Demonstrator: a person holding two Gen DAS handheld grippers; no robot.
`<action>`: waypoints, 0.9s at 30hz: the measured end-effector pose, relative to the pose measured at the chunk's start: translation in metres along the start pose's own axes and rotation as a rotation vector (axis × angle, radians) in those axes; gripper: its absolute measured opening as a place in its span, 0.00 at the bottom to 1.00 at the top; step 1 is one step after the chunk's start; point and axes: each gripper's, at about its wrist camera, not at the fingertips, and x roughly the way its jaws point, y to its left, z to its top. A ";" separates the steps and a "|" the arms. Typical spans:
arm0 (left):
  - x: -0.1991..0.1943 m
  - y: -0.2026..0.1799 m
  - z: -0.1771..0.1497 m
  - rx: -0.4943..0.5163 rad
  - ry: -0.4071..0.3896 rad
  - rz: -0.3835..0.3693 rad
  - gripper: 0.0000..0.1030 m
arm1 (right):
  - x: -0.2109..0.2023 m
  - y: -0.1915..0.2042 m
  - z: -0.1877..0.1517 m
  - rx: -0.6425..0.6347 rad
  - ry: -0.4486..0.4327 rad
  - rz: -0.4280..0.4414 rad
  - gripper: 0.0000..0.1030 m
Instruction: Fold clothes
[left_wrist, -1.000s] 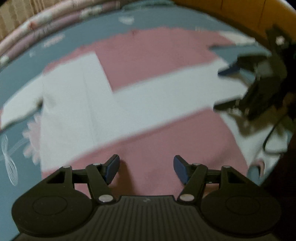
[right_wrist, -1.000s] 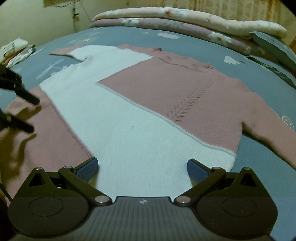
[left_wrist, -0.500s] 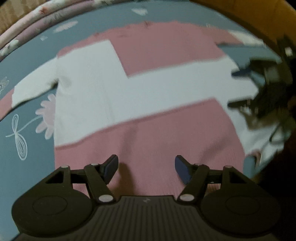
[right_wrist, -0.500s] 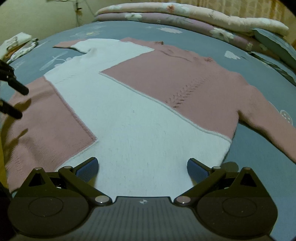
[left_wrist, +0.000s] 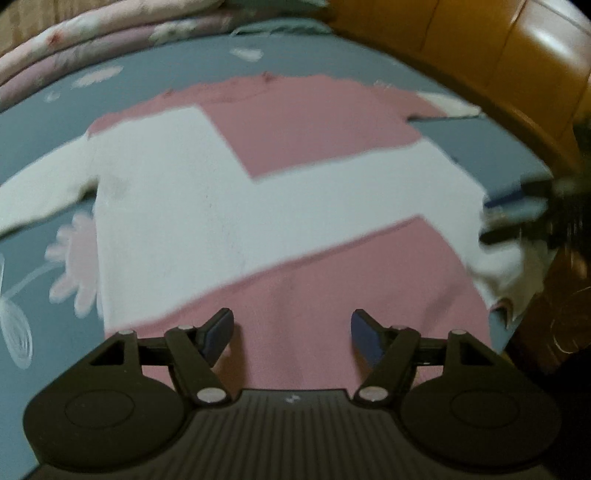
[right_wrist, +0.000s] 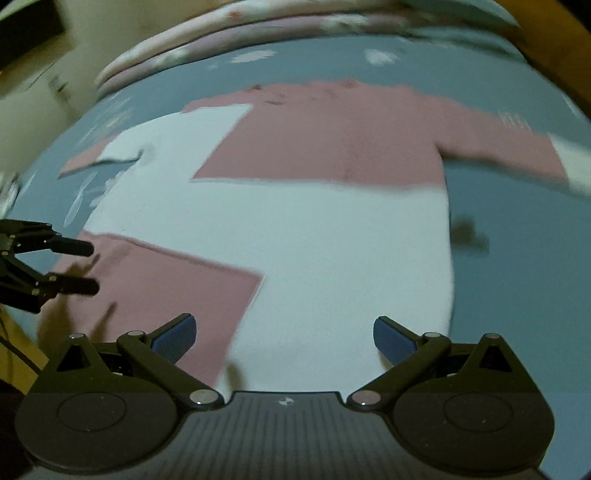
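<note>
Sweater (left_wrist: 280, 206) in pink and white blocks lies spread flat on a grey-blue bedsheet (left_wrist: 48, 155) printed with pale flowers, its sleeves reaching out to either side. Left gripper (left_wrist: 291, 332) hangs over the pink panel at the near hem, jaws apart with nothing between them; they have just been opening a little. Right gripper (right_wrist: 284, 338) hangs over the white panel at the same hem, just beside the pink corner, jaws spread wide and empty, pads clear of the knit. Both views are blurred. From the right wrist, the left gripper's fingers (right_wrist: 74, 266) show at the left edge above the pink panel, casting shadows on it. Folded quilts (right_wrist: 229, 33) lie along the bed's far edge, and a wooden headboard (left_wrist: 480, 55) stands at the right.
</note>
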 end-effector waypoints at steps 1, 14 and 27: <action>0.001 0.003 0.004 0.016 -0.012 -0.014 0.69 | 0.001 0.005 -0.009 0.048 0.006 -0.012 1.00; 0.025 0.009 0.010 0.066 0.012 -0.122 0.72 | -0.018 0.062 -0.059 0.137 0.034 -0.141 1.00; 0.024 0.016 0.009 0.032 0.016 -0.144 0.73 | -0.014 0.067 -0.052 0.224 0.086 -0.049 1.00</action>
